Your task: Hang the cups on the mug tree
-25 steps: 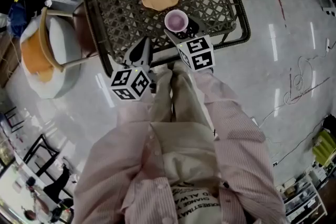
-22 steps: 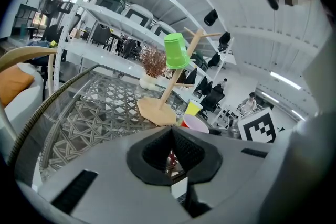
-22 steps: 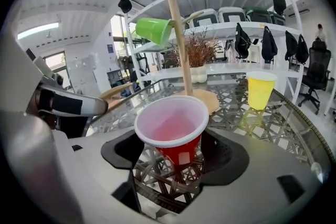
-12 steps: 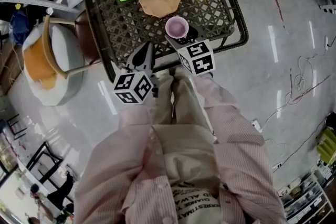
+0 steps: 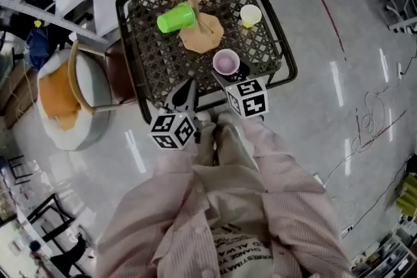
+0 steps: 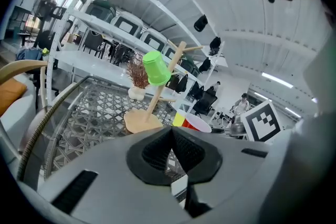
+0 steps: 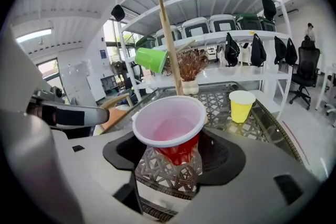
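Now right claw [image 7: 173, 162], just closed on red cup [image 7: 169, 126], must hang it on tree [image 7: 169, 44] ahead; left claw [image 6: 170, 152] pinched empty.

A black metal lattice-topped table [image 5: 156, 55] stands on a glossy pale grey floor [image 5: 339, 94]; at its far edge sits a bunch of dried brown twigs [image 7: 191, 63] in a small white vase [image 7: 190, 86]; just beside the table's left is a wooden-framed chair [image 5: 78, 84] bearing an orange cushion [image 5: 55, 97]; thin cables [image 5: 371, 107] trail across the floor to the right; behind, white shelving [image 7: 220, 34] holds dark bags [image 7: 257, 50].
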`<action>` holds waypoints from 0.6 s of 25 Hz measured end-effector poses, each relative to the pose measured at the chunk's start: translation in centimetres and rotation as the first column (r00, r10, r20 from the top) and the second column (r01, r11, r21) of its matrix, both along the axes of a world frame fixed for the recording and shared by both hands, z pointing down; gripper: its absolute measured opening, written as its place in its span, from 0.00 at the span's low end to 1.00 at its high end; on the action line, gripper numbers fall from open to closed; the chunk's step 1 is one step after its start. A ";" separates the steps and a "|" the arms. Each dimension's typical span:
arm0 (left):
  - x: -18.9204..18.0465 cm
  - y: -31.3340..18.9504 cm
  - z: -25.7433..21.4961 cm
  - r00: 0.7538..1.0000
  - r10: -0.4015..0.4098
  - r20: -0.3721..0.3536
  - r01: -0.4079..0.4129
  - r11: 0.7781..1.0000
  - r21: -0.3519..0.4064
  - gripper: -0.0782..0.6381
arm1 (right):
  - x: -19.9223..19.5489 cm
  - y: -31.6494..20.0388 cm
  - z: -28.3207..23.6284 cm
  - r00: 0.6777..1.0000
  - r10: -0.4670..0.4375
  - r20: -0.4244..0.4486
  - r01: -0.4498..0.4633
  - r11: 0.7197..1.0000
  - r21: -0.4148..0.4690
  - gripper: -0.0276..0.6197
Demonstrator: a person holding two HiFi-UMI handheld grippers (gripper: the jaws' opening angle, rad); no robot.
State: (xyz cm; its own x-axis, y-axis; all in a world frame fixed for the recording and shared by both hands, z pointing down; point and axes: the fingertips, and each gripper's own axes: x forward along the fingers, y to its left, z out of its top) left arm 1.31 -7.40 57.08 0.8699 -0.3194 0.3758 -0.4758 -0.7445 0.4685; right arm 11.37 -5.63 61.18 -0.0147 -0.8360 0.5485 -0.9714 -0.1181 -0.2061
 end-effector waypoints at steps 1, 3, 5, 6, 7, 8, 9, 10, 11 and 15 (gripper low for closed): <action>0.0 0.1 -0.4 1.000 -0.003 -0.005 0.003 1.000 0.005 0.11 | 0.2 0.0 -0.6 1.000 0.004 -0.005 -0.004 1.000 0.005 0.50; 0.0 0.2 -1.1 1.000 -0.010 -0.014 0.010 1.000 0.011 0.11 | 0.6 0.0 -1.9 1.000 0.009 -0.016 -0.009 1.000 0.014 0.50; -0.1 0.3 -1.8 1.000 -0.016 -0.023 0.016 1.000 0.015 0.11 | 0.8 -0.2 -3.1 1.000 0.009 -0.027 -0.008 1.000 0.022 0.50; -0.2 0.4 -2.3 0.999 -0.018 -0.029 0.018 1.000 0.019 0.11 | 1.0 -0.3 -3.7 0.999 0.009 -0.034 -0.008 1.000 0.025 0.50; -0.1 0.3 -2.7 0.999 -0.019 -0.035 0.019 0.999 0.025 0.11 | 1.2 -0.4 -4.3 0.999 0.010 -0.041 -0.009 1.000 0.029 0.50; 0.0 0.3 -3.2 0.999 -0.018 -0.042 0.020 0.999 0.032 0.11 | 1.5 -0.6 -4.9 0.999 0.013 -0.047 -0.011 0.999 0.035 0.50; 0.0 0.1 -3.6 0.999 -0.018 -0.049 0.020 0.999 0.040 0.11 | 1.6 -0.8 -5.5 0.999 0.014 -0.051 -0.012 0.999 0.041 0.50; 0.1 0.0 -4.1 0.998 -0.017 -0.055 0.019 0.999 0.048 0.11 | 1.7 -1.0 -6.1 0.999 0.013 -0.052 -0.010 0.999 0.046 0.50; 0.1 -0.2 -4.6 0.998 -0.016 -0.061 0.020 0.998 0.055 0.11 | 1.7 -1.1 -6.6 0.999 0.009 -0.053 -0.007 0.999 0.049 0.50; 0.1 -1.3 -6.3 0.996 -0.016 -0.083 0.023 0.996 0.083 0.11 | 1.8 -1.8 -8.5 0.998 -0.001 -0.057 0.004 0.998 0.058 0.50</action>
